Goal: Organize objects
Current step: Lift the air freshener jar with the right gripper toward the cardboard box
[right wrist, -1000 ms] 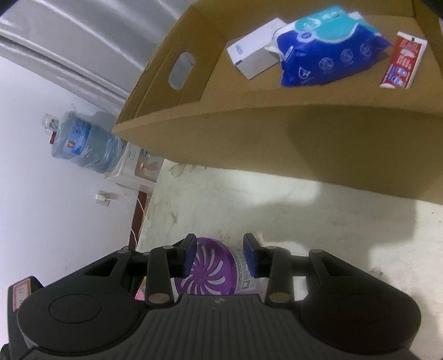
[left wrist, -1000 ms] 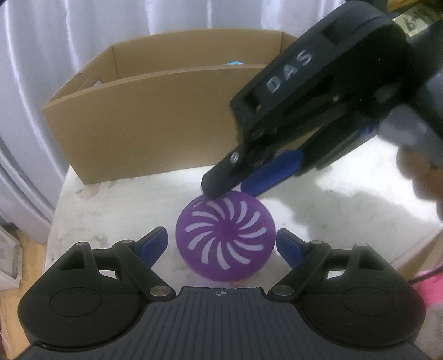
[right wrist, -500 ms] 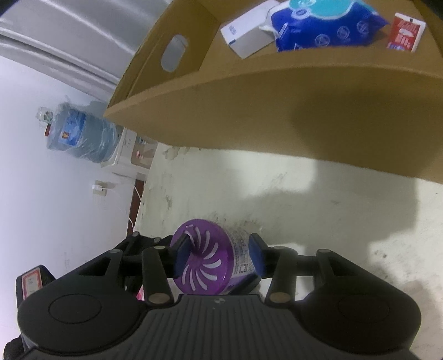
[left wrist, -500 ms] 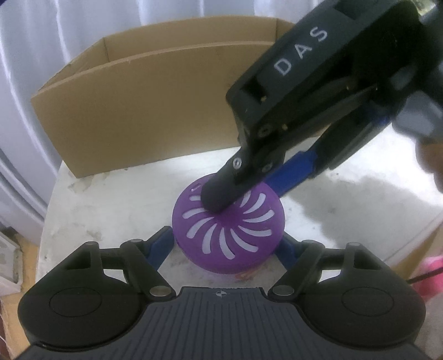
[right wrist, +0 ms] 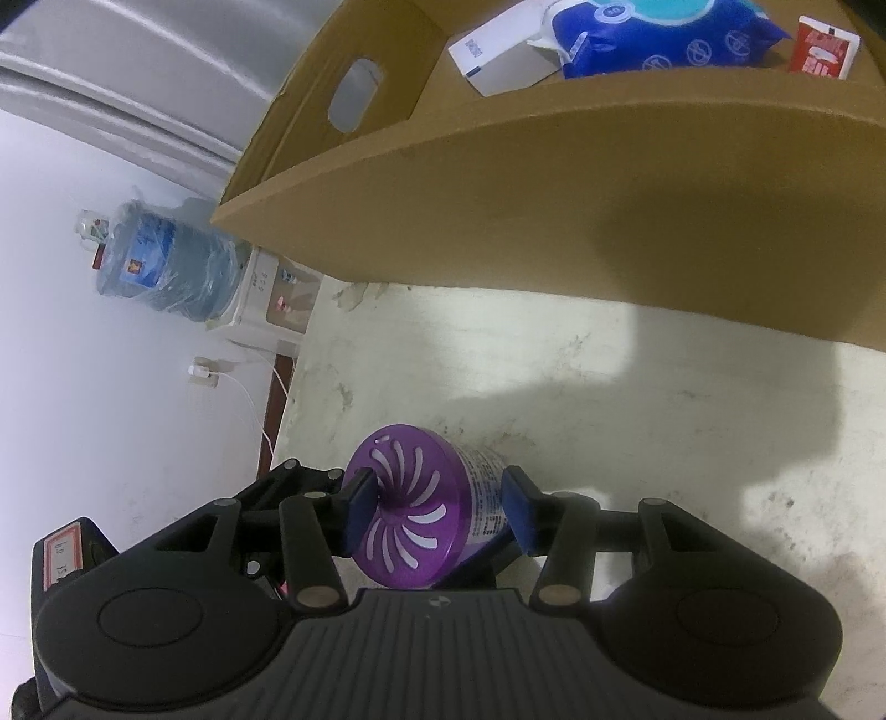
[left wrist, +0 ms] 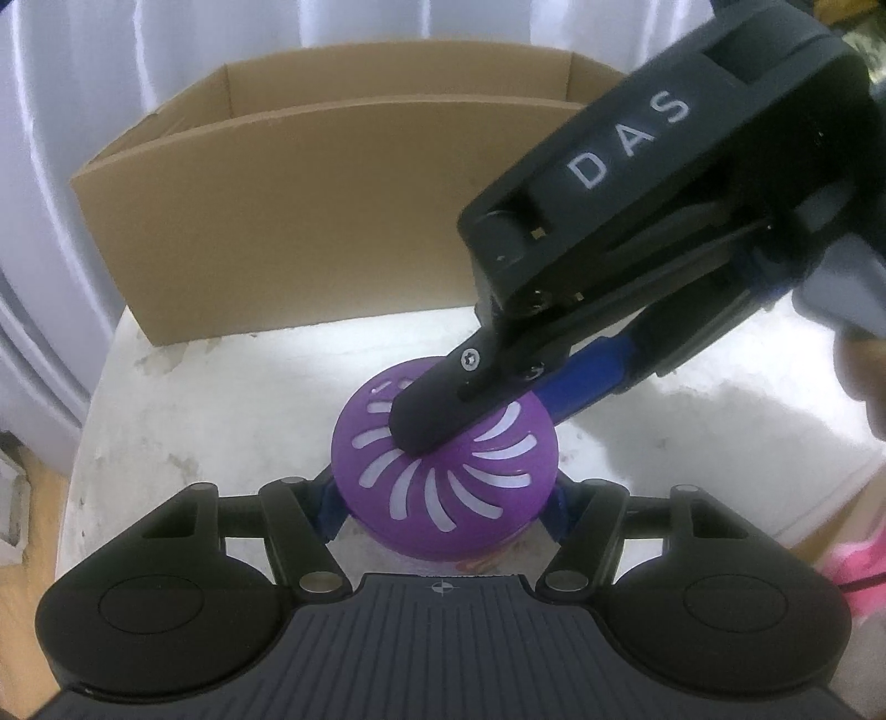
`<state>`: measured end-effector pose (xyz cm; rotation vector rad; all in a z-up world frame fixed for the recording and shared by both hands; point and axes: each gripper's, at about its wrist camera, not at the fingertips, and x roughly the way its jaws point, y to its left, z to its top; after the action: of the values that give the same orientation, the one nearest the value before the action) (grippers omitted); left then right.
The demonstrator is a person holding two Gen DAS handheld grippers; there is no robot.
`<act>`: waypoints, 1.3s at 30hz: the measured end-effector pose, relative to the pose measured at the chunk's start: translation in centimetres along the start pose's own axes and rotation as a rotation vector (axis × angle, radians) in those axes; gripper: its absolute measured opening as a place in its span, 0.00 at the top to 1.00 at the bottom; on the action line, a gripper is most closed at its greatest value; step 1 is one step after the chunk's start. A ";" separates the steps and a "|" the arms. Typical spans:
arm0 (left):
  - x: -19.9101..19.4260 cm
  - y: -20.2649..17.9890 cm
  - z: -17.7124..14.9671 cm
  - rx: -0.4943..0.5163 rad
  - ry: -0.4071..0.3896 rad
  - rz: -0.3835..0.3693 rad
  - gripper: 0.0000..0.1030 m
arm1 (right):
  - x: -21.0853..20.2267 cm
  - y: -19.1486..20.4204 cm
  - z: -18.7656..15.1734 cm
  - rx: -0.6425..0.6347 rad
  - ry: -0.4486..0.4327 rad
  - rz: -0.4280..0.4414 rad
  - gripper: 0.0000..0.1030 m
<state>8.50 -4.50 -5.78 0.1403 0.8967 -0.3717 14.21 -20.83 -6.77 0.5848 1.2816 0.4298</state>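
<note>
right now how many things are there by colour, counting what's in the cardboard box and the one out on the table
purple: 1, the air freshener on the table
white: 1, the small carton in the cardboard box
blue: 1, the wet wipes pack in the box
red: 1, the red and white carton in the box
total: 4

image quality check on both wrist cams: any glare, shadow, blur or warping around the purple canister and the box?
Left wrist: glare patches on the white tabletop; brown cardboard box rim bowed by fisheye; the right gripper, close up, looks soft. Right wrist: broad shadows across the box wall and table; purple vented canister sharp.
</note>
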 end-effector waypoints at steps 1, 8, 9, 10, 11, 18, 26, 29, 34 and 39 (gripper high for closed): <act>0.0 0.0 0.1 -0.009 0.003 -0.002 0.37 | 0.0 0.0 0.0 -0.001 -0.001 0.001 0.49; -0.3 -0.2 0.8 -0.033 0.016 0.004 0.37 | -0.2 0.4 0.1 -0.002 -0.005 0.009 0.49; -0.4 -0.2 0.9 -0.033 0.017 0.006 0.37 | -0.2 0.4 0.1 -0.005 -0.007 0.009 0.49; -0.5 -0.3 1.0 -0.034 0.017 0.009 0.37 | -0.3 0.5 0.1 -0.007 -0.009 0.010 0.49; -0.6 -0.4 1.2 -0.036 0.016 0.011 0.37 | -0.4 0.6 0.1 -0.010 -0.011 0.010 0.49; -1.9 -0.5 1.4 -0.046 0.004 0.028 0.37 | -1.2 1.2 -0.1 -0.028 -0.029 0.016 0.49; -6.3 -2.0 1.3 -0.046 -0.011 0.048 0.37 | -2.2 2.0 -0.4 -0.046 -0.048 0.033 0.49; -6.4 -1.7 1.4 -0.046 -0.021 0.056 0.37 | -2.6 2.3 -0.6 -0.056 -0.055 0.040 0.49; -7.4 -1.9 1.4 -0.047 -0.036 0.069 0.37 | -3.1 3.0 -0.9 -0.072 -0.068 0.050 0.49; -7.8 -1.8 1.5 -0.044 -0.050 0.082 0.37 | -3.7 3.5 -1.3 -0.087 -0.079 0.059 0.49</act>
<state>4.48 -4.53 1.33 0.1262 0.8461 -0.2784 12.11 -20.13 -1.96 0.5620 1.1668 0.5039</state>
